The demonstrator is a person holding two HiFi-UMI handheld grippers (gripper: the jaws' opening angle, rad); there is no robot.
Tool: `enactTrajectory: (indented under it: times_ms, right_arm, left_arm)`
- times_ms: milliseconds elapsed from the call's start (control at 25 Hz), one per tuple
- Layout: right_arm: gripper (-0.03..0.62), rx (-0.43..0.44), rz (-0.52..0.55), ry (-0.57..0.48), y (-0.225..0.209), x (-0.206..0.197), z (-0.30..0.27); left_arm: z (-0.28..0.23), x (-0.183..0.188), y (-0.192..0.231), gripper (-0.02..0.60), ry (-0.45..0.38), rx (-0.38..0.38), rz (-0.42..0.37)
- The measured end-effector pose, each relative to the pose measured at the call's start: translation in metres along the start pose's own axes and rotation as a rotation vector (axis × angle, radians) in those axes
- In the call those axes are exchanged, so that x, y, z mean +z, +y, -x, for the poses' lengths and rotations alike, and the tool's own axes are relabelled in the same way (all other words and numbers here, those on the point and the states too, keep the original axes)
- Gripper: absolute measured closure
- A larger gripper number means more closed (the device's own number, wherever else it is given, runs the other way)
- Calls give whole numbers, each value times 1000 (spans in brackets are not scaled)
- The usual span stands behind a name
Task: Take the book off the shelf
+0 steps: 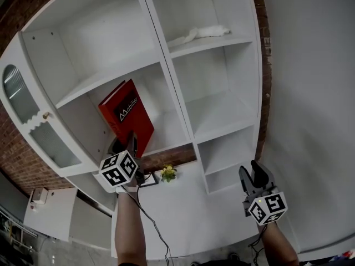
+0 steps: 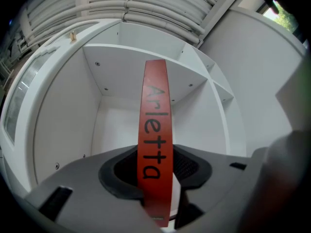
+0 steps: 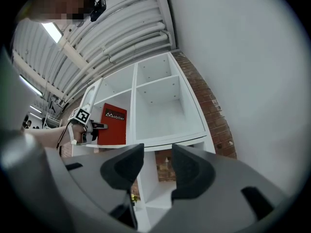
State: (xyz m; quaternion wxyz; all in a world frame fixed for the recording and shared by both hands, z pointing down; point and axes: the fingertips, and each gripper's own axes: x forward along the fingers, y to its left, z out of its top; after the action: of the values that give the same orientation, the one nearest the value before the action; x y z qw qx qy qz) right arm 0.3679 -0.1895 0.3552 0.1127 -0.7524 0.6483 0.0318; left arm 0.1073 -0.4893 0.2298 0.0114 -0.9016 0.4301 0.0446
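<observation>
Left gripper (image 1: 133, 142) clamps book (image 1: 125, 116) – right gripper (image 1: 254, 174) jaws apart, empty; flowers (image 1: 168, 173) below shelf (image 1: 176, 90).

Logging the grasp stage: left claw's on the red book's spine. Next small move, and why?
Probably draw the left claw straight back a little, out of the shelf, keeping the red book upright. Its pads sit against both sides of the spine, and the book has not yet left the shelf. The right claw hangs open and empty, well off to the side.
</observation>
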Motion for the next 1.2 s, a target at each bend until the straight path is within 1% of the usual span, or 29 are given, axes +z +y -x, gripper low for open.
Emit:
enactTrajectory:
  times_ms: [320, 400, 560, 720, 920, 1080, 1200]
  right_arm:
    - [467, 106, -48, 16, 12, -6, -12]
    - [470, 140, -56, 24, 18, -9, -15]
    - [474, 226, -95, 44, 33, -16, -25]
    - [479, 323, -105, 60, 61, -25, -36]
    - [480, 461, -101, 82, 109, -31, -40]
    - [484, 557, -105, 101, 144, -38, -41]
    - [485, 619, -113, 117, 170, -46, -41]
  left_arm:
    - [35, 4, -3, 417, -4, -9, -4]
    - [47, 5, -5, 419, -5, -25, 12]
    - [76, 10, -7, 421, -20, -60, 72]
    - [110, 13, -7, 423, -47, -72, 77]
    - [158, 16, -1, 425, -76, -45, 66]
    - [200, 19, 6, 425, -115, -34, 106]
    - [229, 17, 17, 426, -130, -8, 135]
